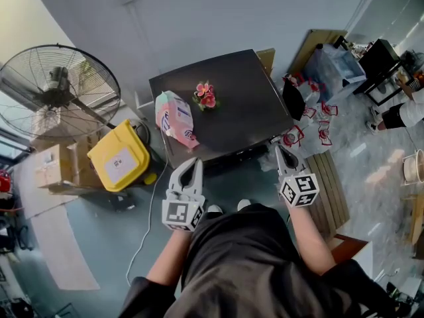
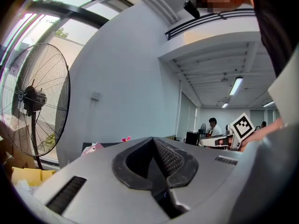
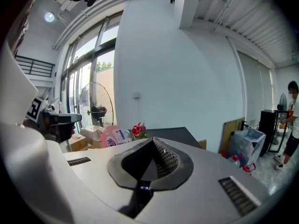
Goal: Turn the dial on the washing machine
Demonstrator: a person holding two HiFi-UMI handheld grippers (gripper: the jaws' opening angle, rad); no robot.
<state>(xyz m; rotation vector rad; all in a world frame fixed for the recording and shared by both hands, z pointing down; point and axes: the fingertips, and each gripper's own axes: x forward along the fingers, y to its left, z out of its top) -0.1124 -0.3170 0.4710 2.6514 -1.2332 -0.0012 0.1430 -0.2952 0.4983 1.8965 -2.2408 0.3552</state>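
Left hand-held gripper [image 1: 191, 164] [image 2: 152, 140]: jaws fully together, nothing btwn them. It points level at the washing machine [image 1: 242, 108] from just off its near-left corner. Right hand-held gripper [image 1: 281, 150] [image 3: 152, 140]: also closed tight & empty, tipped slightly down, just off the machine's near-right corner. Neither touches the machine. Closed tips can't pinch a knob, so prob. both are just carried in front of the body, one per hand.

Dial: can't make it out. It'd likely sit on the machine's front face, which the head view shows only as a thin dark strip under the top's near edge. Both gripper views look over the top. So its setting is unreadable, & the pose fits a person stepping up to turn it as well as one standing back w/ it turned.

On the machine's dark flat top:
- pink detergent pouch [image 1: 175, 119] lying at the left edge
- small red flower bunch [image 1: 206, 95] nearer the back
- prob. handy storage & decor

Room:
- machine backs onto a pale grey wall [image 1: 218, 18]
- big pedestal fan [image 1: 58, 89] & yellow bin [image 1: 119, 156] left of the machine, cardboard boxes [image 1: 56, 167] further left
- clear plastic crate [image 1: 338, 68] to its right
- slatted wooden board [image 1: 331, 184] on the floor by its near-right corner
- a person [image 3: 293, 125] stands well off to its right
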